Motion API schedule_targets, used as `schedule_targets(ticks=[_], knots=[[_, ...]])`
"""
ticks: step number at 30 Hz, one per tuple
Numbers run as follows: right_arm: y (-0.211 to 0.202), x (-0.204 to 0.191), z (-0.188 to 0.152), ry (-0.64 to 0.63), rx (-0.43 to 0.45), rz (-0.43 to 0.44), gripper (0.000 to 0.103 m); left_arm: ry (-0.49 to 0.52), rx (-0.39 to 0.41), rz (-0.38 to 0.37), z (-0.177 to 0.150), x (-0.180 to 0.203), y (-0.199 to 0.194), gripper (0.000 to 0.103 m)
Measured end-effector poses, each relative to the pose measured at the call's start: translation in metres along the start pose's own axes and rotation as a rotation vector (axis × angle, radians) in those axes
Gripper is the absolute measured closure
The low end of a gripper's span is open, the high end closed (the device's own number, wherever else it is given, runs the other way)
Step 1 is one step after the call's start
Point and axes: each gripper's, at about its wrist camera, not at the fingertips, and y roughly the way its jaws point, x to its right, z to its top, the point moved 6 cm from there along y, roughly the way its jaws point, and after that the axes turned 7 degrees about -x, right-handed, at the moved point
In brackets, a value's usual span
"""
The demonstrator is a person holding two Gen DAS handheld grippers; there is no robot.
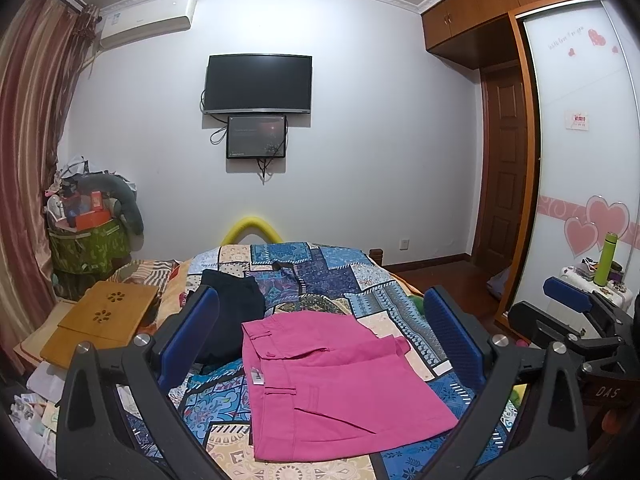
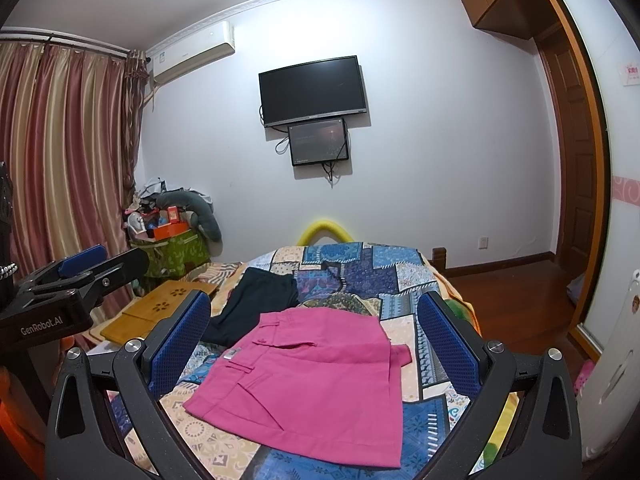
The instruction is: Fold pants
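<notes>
Pink pants [image 1: 332, 388] lie folded into a flat rectangle on the patchwork bedspread [image 1: 360, 280]; they also show in the right wrist view [image 2: 312, 380]. My left gripper [image 1: 320, 340] is open and empty, held above the pants, its blue pads either side of them. My right gripper [image 2: 316, 344] is open and empty too, above the same pants. The right gripper also shows at the right edge of the left wrist view [image 1: 576, 308]. The left gripper shows at the left of the right wrist view [image 2: 80, 276].
A dark folded garment [image 1: 232, 312] lies on the bed just beyond the pink pants. A wooden lap tray [image 1: 104, 320] sits left of the bed. A cluttered green basket [image 1: 88, 248] stands by the curtain. A wardrobe [image 1: 580, 160] and a small stand with a green bottle [image 1: 606, 260] are at the right.
</notes>
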Motion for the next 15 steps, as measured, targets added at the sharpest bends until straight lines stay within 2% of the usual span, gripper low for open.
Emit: schedule_targets(ticks=[15], knots=[[-0.0004, 0.0011, 0.0003, 0.003, 0.001, 0.003, 0.0, -0.007, -0.004, 0.003, -0.0001, -0.002, 0.0021, 0.0]])
